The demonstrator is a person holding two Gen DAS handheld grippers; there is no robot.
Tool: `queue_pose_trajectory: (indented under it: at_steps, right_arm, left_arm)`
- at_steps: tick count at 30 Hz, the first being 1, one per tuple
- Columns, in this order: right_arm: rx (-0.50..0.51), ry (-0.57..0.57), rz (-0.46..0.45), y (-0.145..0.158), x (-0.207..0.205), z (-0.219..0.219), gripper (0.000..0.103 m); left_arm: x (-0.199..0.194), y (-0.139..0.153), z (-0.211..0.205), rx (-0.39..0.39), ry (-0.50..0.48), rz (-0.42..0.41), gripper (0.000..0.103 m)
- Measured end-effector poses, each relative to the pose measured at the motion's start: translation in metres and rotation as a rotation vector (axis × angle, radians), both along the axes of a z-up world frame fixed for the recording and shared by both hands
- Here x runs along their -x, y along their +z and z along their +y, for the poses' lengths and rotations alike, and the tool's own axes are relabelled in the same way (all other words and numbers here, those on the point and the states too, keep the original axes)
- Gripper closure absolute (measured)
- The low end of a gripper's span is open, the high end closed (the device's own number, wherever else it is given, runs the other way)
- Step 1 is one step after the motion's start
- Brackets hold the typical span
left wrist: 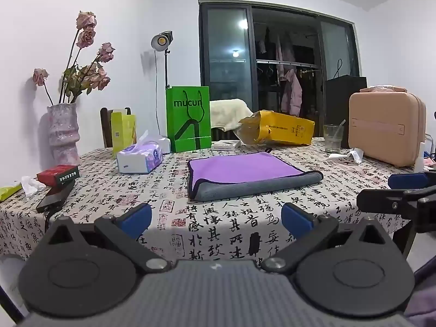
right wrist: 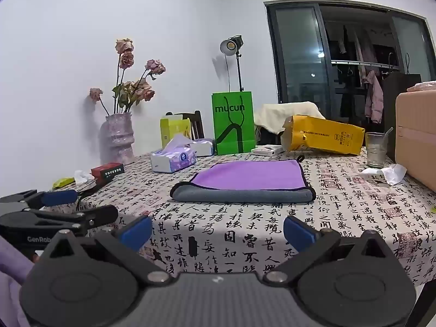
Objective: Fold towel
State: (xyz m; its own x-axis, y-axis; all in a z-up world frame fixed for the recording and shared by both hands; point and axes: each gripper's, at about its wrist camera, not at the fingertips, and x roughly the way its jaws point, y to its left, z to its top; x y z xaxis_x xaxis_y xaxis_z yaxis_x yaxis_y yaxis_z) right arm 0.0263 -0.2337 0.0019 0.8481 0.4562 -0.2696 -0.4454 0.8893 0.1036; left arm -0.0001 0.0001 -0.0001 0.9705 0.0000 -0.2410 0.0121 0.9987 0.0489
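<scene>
Towel (left wrist: 245,173) folded on the tablecloth (left wrist: 114,190), left gripper (left wrist: 216,222) and right gripper (right wrist: 218,230) wide open, empty.

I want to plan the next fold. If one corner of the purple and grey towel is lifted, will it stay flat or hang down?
The towel would probably hang limp: its near edge already curls over in a soft grey roll. It looks thick and plush, so likely light yet easy to pinch. Pushed, it may bunch on the printed tablecloth rather than slide.

Towel (left wrist: 246,174) mid-table; tissue pack (left wrist: 140,159) left; glass (left wrist: 333,138) right
</scene>
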Motion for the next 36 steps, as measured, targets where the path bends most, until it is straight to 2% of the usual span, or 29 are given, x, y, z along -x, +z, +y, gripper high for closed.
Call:
queue_pose_trajectory:
  at_steps: [36]
  right_arm:
    - [-0.002, 0.006, 0.015, -0.0019, -0.0012, 0.0004, 0.000]
  left_arm:
    - [0.0002, 0.0001, -0.0001, -0.005, -0.001, 0.002, 0.000]
